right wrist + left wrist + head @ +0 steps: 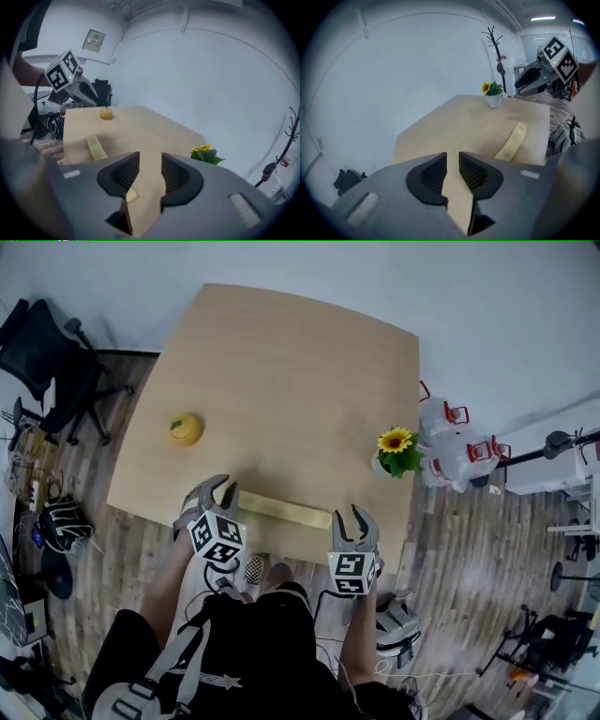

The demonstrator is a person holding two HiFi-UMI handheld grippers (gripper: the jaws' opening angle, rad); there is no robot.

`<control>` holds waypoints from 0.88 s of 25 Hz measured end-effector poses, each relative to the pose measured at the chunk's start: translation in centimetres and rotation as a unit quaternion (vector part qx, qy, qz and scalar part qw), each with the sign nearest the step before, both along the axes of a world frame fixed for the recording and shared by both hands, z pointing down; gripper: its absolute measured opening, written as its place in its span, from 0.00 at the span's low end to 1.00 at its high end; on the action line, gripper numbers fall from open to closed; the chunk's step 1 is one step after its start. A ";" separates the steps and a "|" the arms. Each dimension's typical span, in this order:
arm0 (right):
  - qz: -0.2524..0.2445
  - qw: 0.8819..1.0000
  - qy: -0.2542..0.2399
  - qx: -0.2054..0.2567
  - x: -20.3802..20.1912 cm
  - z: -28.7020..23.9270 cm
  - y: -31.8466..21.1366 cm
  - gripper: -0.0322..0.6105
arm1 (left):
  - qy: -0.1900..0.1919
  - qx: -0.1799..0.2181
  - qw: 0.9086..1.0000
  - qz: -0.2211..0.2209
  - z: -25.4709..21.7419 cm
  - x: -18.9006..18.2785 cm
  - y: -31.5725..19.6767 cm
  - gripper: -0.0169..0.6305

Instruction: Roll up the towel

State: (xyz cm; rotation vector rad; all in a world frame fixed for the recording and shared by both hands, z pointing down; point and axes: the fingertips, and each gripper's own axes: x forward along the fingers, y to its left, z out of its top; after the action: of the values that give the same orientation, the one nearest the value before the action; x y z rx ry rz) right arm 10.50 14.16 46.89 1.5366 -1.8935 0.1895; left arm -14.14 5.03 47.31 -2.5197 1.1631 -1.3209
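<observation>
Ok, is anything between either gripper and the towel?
Nothing visible. The rolled towel lies on bare table near its front edge, with the left gripper and right gripper by its ends, jaws apart and empty. The yellow fruit and flower pot stand well away.

Tabletop (281,352) mostly bare: wide free run across centre & far half. Only 3 obstacles on it:
- Rolled towel (284,510), flat along near edge.
- Round yellow fruit (186,428), near left edge.
- Sunflower pot (395,452), upright at right edge.

All three well apart, so open lanes btwn fruit & towel and btwn towel & pot.

Left tongs (218,491) & right tongs (351,517) hang over near edge, one at each end of towel, not touching it. Both stand apart w/ nothing in the gap.

Off the tabletop: office chair (47,362) on left side. White bags (455,442) just past the pot on right, so tighter there. Far side backs onto plain wall (197,70).
</observation>
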 end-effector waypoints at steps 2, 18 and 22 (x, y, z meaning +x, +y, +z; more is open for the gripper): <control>0.015 0.999 -0.009 0.037 -0.4 -2.8 0.2 0.27 | 0.025 0.026 0.999 -0.010 -2.4 -0.2 0.3 0.14; 0.061 0.984 -0.056 0.159 -4.3 -10.6 8.5 0.06 | 0.220 0.028 0.975 -0.017 -9.3 -0.8 8.7 0.05; 0.069 0.983 -0.067 0.154 -5.0 -9.8 10.8 0.06 | 0.233 0.022 0.972 -0.022 -8.8 -1.4 10.8 0.05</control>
State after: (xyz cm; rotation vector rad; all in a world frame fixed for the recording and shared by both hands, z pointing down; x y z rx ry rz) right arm 5.53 24.94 37.10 1.9077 -1.9921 0.0649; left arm -15.51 15.79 38.56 -2.8735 1.3048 -0.7105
